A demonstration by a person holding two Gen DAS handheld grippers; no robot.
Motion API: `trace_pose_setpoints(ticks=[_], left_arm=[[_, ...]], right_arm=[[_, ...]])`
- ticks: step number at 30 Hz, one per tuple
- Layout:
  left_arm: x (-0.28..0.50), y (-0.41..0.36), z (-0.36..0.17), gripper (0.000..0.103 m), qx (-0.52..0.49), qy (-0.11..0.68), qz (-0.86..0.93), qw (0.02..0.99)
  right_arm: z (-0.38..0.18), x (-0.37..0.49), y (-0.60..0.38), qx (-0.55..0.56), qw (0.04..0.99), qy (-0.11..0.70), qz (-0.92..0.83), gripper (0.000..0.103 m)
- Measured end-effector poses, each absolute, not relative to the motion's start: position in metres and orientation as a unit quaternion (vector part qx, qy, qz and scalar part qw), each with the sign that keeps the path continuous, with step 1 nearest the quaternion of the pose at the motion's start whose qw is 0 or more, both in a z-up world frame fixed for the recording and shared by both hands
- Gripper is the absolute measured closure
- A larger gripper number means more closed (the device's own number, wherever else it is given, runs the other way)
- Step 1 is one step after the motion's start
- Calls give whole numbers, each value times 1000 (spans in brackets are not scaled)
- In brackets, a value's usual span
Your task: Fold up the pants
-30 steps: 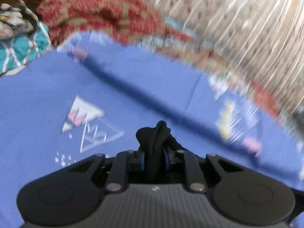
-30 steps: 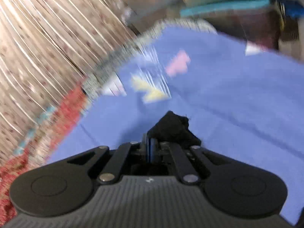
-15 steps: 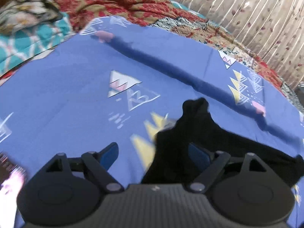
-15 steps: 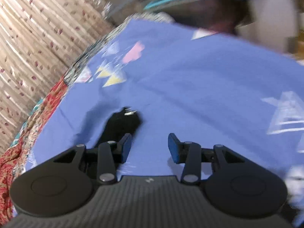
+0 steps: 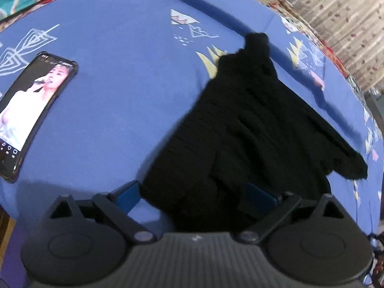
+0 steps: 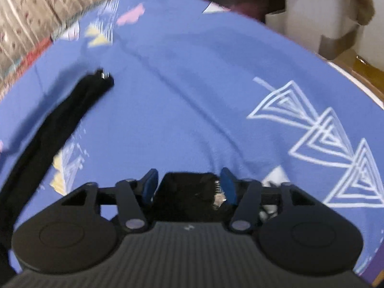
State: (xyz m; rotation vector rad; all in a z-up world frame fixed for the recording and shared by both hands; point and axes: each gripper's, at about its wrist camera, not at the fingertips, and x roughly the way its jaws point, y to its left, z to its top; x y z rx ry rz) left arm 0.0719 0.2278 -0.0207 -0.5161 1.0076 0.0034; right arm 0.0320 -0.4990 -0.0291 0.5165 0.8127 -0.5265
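phone [image 5: 31, 117]: cut by left edge | pants [image 6: 48, 129]: blurred, cut by left edge

Left wrist view sits low behind the left tool [image 5: 194, 195], facing across the bed's blue sheet [image 5: 115, 110] toward the far curtain [image 5: 340, 16], pants [image 5: 252, 129] close ahead. Right wrist view sits behind the right tool [image 6: 188, 186], close over the same sheet [image 6: 192, 91], facing white boxes [image 6: 321, 14]. Both share sheet, pants [image 6: 55, 124], curtain.
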Motion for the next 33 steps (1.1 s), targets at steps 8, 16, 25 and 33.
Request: trace_pose_setpoints(ticks=[8, 16, 25, 33], left_arm=[[73, 209, -24, 45, -174, 486, 42, 855], [67, 199, -22, 68, -148, 481, 48, 863], [61, 202, -13, 49, -144, 496, 45, 855], [80, 232, 56, 21, -157, 405, 5, 901]], right_arm=[[-19, 28, -463, 144, 889, 389, -195, 35], [-31, 33, -470, 126, 869, 406, -254, 81], [-33, 43, -507, 156, 841, 386, -347, 48], [34, 51, -500, 214, 879, 262, -337, 39]])
